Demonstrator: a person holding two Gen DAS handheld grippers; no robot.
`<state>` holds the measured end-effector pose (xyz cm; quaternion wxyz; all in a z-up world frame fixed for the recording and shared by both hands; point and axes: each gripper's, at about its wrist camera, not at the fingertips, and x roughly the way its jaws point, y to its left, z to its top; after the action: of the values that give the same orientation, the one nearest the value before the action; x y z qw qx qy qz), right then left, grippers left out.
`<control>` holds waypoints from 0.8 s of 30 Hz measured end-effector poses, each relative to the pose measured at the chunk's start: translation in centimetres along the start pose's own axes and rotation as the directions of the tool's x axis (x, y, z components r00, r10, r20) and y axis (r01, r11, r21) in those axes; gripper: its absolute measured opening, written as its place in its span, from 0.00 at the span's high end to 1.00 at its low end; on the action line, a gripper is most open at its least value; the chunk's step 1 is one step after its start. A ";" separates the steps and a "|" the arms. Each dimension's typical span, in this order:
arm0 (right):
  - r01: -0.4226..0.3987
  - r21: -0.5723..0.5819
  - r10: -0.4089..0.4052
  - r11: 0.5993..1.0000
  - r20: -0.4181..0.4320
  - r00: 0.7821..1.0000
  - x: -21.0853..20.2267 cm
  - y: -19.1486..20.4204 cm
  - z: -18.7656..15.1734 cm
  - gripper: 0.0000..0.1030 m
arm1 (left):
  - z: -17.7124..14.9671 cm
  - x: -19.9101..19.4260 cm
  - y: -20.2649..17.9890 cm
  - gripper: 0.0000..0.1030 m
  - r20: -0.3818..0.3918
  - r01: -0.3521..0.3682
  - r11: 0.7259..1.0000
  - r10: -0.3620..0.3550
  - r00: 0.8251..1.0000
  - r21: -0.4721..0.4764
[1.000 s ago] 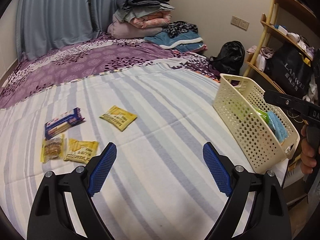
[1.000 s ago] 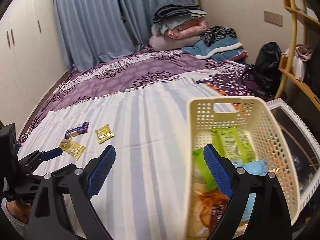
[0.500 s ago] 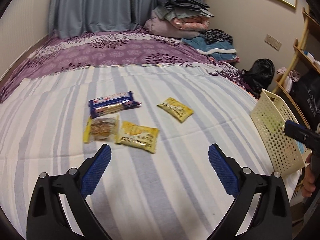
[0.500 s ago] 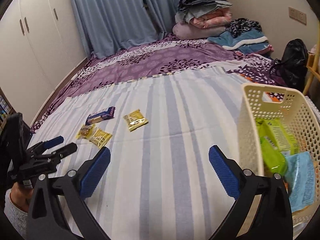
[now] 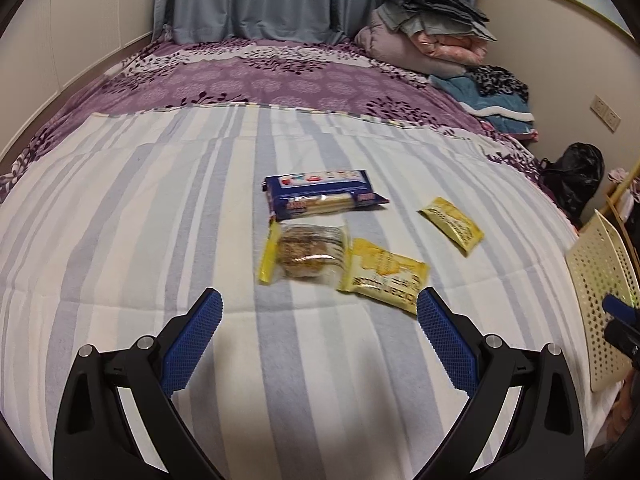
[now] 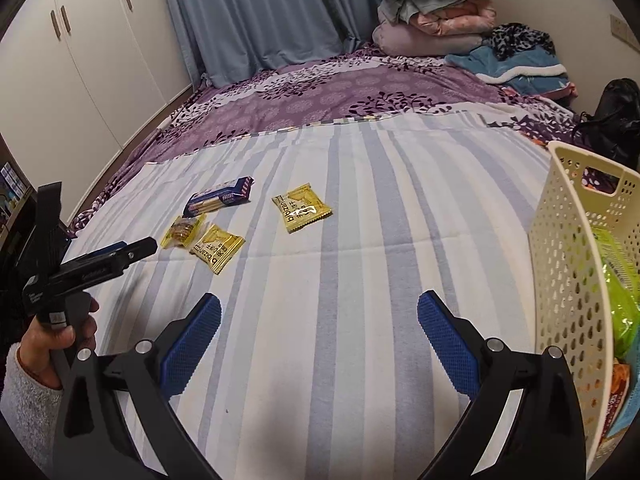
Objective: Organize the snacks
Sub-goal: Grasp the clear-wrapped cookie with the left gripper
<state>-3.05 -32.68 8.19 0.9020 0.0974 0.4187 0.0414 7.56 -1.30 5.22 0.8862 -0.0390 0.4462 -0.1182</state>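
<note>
Four snacks lie together on the striped sheet: a blue cracker pack [image 5: 324, 194], a clear-wrapped cake [image 5: 304, 254] with yellow ends, and two yellow packets [image 5: 384, 276] [image 5: 452, 226]. My left gripper [image 5: 319, 298] hovers open just short of the cake, with nothing between its blue pads. My right gripper [image 6: 319, 299] is open and empty over bare sheet. From there the blue pack [image 6: 220, 198], the cake [image 6: 183, 232] and the yellow packets [image 6: 218, 248] [image 6: 302, 208] lie ahead to the left. The cream basket [image 6: 560, 280] stands at its right, holding green packs [image 6: 620, 288].
Folded bedding [image 5: 432, 32] and a blue blanket [image 5: 496, 108] are piled at the head of the bed. A black bag [image 6: 616, 116] sits past the basket, and white wardrobe doors [image 6: 80, 60] line the left wall. A hand [image 6: 52, 344] in a grey sleeve holds the left gripper.
Both grippers' jaws have opened wider. The left view has swung onto the snacks and come closer and lower. The right view has swung from above the basket leftward over the sheet.
</note>
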 end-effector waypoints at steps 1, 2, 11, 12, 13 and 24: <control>-0.002 0.001 0.002 1.000 -0.003 1.000 0.2 0.0 0.0 0.05 | 0.3 0.5 0.2 0.04 -0.004 -0.007 1.000 0.007 1.000 -0.002; -0.005 0.004 0.005 1.000 -0.007 1.000 0.5 -0.1 0.0 0.05 | 0.5 0.9 0.3 0.04 -0.007 -0.014 1.000 0.014 1.000 -0.002; -0.015 0.022 0.016 1.000 -0.034 0.999 2.3 -0.6 0.1 0.05 | 2.4 4.6 -0.2 0.04 -0.039 -0.042 0.998 0.043 0.998 0.038; -0.016 0.024 0.017 1.000 -0.037 0.999 2.5 -0.7 0.2 0.05 | 2.6 5.1 -0.3 0.04 -0.046 -0.044 0.998 0.046 0.998 0.042; -0.016 0.027 0.017 0.999 -0.039 0.999 2.7 -0.8 0.2 0.05 | 2.7 5.6 -0.4 0.04 -0.051 -0.044 0.998 0.047 0.998 0.047; -0.017 0.041 0.020 0.999 -0.060 0.998 4.5 -0.9 0.7 0.05 | 3.2 8.1 0.2 0.08 -0.068 -0.063 0.997 0.065 0.996 0.039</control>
<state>0.40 -32.93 5.13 0.8863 0.1181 0.4456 0.0443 14.77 -3.19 0.78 0.8741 -0.0041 0.4754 -0.0994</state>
